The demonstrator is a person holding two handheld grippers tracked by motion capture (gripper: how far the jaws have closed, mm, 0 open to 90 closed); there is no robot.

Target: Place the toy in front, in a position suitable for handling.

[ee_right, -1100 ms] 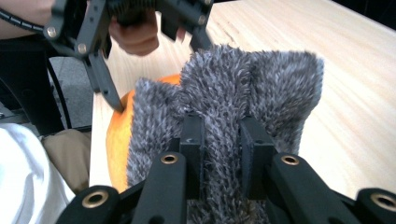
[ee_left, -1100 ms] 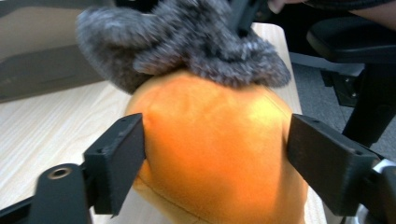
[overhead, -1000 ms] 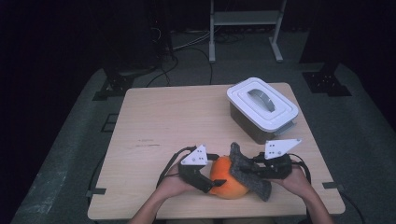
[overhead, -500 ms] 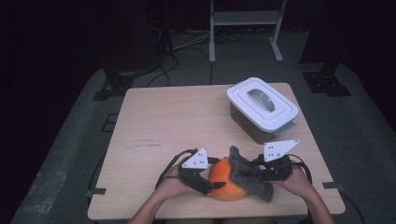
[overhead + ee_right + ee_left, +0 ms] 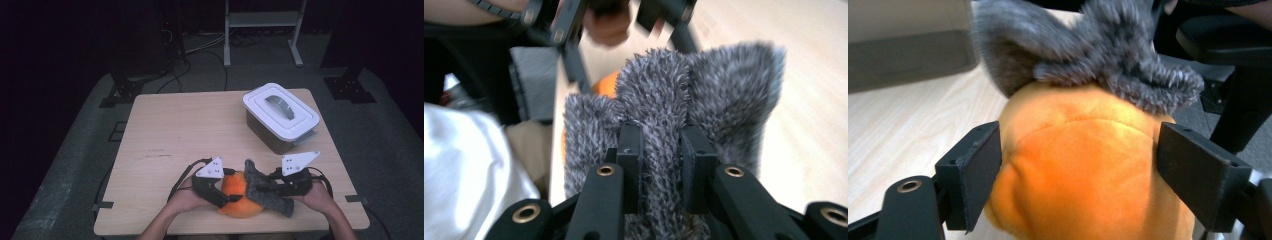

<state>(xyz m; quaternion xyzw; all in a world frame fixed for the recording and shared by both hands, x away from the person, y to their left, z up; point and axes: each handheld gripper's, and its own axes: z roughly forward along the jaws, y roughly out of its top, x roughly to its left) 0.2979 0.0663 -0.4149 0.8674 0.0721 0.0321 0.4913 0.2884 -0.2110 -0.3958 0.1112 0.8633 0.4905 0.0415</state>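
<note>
1. left gripper point(image 5: 227, 197), one: at the near edge of the table point(image 5: 165, 135), held in the person's left hand point(image 5: 185, 200). in the left gripper view its jaws stand wide, one on each flank of the orange plush ball point(image 5: 1083, 170), touching or nearly touching it.
2. orange plush ball, one: rests on the table near the front edge, between the two grippers; its far side lies under the grey fabric.
3. grey fuzzy cloth point(image 5: 262, 187), one: draped over the ball's right side, one end sticking up, the other trailing toward the front edge.
4. right gripper point(image 5: 662, 150), one: jaws nearly closed, pinching a fold of the grey fuzzy cloth; held in the right hand point(image 5: 317, 197).
5. white lidded bin point(image 5: 281, 115), one: far right of the table, lid on, handle flat, well apart from the grippers.
6. cables, two: one trails from each gripper.
</note>
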